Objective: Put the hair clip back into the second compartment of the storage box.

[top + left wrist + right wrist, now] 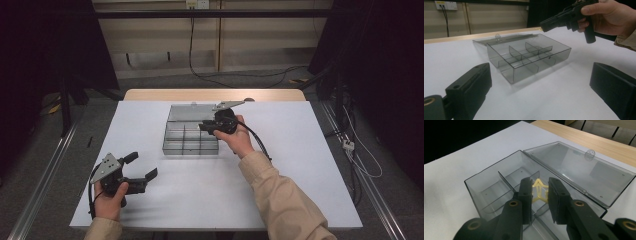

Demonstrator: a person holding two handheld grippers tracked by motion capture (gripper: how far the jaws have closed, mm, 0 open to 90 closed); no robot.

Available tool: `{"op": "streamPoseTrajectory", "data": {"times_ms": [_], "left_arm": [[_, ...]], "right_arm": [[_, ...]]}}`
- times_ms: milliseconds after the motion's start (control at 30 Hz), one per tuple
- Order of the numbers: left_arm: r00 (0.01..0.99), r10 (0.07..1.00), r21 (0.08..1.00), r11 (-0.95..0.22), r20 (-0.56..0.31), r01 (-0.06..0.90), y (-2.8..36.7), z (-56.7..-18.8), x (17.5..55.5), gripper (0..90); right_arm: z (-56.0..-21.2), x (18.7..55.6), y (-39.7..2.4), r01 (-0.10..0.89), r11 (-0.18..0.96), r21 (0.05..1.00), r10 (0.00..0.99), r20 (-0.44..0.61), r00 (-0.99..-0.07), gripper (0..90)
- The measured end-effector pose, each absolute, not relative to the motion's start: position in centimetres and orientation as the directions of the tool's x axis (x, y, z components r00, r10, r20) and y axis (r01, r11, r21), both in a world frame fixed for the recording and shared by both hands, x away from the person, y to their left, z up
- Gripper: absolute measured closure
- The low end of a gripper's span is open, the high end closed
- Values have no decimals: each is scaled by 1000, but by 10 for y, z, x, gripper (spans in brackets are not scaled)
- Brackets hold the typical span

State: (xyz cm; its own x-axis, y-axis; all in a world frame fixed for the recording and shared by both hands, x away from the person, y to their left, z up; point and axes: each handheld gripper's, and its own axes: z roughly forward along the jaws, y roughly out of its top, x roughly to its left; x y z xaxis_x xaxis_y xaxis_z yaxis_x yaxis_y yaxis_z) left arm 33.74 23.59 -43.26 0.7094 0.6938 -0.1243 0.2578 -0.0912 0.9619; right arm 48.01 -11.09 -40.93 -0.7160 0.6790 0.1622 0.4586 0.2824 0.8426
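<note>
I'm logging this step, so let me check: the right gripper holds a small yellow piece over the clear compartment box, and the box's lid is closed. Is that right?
Not quite: the lid is open, folded back flat on the table behind the clear compartment box, as the right gripper view shows. The rest holds: the right gripper is shut on the small yellow piece over the box.

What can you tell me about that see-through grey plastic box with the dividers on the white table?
The see-through smoky-grey plastic box is shallow and rectangular, split by thin walls into several compartments. Its hinged lid lies fully open, flat behind it, with a small round tab at its far edge. It rests flat near the middle of the white table. The right gripper hangs over one compartment, shut on a small yellow plastic piece.
</note>
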Motion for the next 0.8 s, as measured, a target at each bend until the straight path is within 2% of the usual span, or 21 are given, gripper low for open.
{"op": "streamPoseTrajectory", "data": {"times_ms": [800], "left_arm": [[708, 695, 962, -93, -122, 258, 236, -433, 338, 39]], "right_arm": [[-413, 487, -106, 463, 283, 840, 673, 170, -720, 737]]}}
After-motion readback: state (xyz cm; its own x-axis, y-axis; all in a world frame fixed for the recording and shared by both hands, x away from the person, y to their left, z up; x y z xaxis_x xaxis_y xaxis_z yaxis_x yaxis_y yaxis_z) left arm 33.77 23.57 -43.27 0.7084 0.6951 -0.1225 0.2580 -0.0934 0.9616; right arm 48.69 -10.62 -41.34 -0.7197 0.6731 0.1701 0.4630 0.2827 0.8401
